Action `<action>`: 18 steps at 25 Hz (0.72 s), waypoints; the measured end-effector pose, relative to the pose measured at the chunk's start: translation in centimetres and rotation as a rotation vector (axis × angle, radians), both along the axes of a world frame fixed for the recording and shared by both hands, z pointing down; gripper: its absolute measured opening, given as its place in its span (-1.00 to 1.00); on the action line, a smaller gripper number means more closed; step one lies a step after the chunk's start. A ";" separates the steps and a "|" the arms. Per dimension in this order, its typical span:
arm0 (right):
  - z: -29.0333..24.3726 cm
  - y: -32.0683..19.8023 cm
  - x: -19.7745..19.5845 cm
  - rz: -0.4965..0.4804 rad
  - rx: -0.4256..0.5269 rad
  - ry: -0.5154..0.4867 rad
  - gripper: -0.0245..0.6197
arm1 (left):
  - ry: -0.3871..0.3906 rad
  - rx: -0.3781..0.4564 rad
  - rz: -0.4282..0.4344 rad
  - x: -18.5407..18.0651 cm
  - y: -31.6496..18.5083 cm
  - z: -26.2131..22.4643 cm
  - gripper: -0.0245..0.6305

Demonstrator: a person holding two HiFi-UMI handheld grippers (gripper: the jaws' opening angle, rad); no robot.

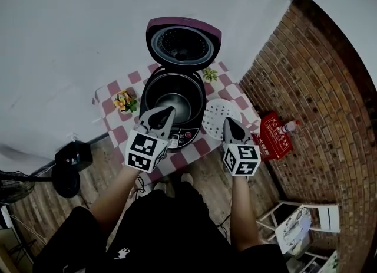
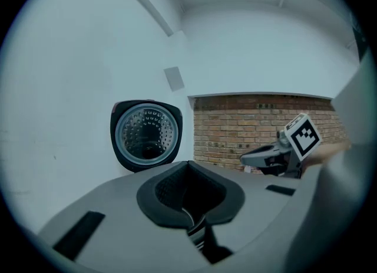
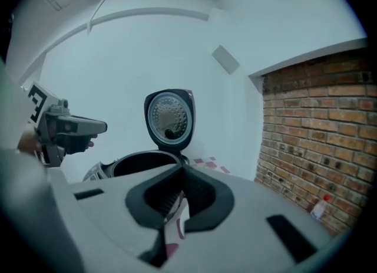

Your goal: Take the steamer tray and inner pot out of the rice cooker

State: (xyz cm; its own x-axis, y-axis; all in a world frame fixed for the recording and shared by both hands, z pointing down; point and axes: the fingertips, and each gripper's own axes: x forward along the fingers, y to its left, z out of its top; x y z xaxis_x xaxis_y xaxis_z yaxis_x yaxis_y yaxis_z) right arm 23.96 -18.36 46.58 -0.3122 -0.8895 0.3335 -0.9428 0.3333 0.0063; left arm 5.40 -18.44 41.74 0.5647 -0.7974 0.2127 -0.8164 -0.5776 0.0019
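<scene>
The dark rice cooker [image 1: 154, 86] stands on a checkered table [image 1: 115, 125] with its purple lid [image 1: 182, 43] raised. The grey metal inner pot [image 1: 178, 103] sits inside it. A white perforated steamer tray [image 1: 217, 116] lies flat on the table just right of the cooker. My left gripper [image 1: 169, 110] is shut and empty, its tips over the cooker's front rim. My right gripper [image 1: 227, 121] is shut and empty, its tips above the tray's near edge. The right gripper view shows the cooker [image 3: 141, 163], its lid [image 3: 169, 118] and the left gripper [image 3: 70, 129]; the left gripper view shows the lid [image 2: 146, 136].
A small pot of flowers [image 1: 123, 102] stands left of the cooker and a green plant [image 1: 210, 75] at its back right. A red box [image 1: 274, 137] with a bottle [image 1: 289, 127] lies by the brick wall [image 1: 318, 89]. A black fan [image 1: 68, 168] stands on the floor at left, a white chair [image 1: 294, 221] at lower right.
</scene>
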 end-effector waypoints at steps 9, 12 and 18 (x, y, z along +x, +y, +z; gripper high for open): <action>-3.6 3.3 -2.5 0.046 0.072 0.023 -0.92 | 0.025 0.015 -0.030 -4.9 1.2 -0.2 -0.92; -4.6 4.0 -2.8 0.064 0.086 0.001 -0.92 | 0.033 0.014 -0.043 -6.4 1.4 -0.1 -0.92; -4.7 4.1 -4.1 0.047 0.080 0.020 -0.92 | 0.039 0.002 -0.081 -8.6 1.5 0.6 -0.92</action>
State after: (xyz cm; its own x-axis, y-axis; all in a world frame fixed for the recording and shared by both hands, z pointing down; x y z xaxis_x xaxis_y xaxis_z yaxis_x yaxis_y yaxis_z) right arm 19.88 -14.28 41.91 -0.2630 -0.9273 0.2662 -0.9569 0.2859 0.0505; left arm -3.16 -16.99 42.30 0.5063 -0.8411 0.1903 -0.8596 -0.5099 0.0331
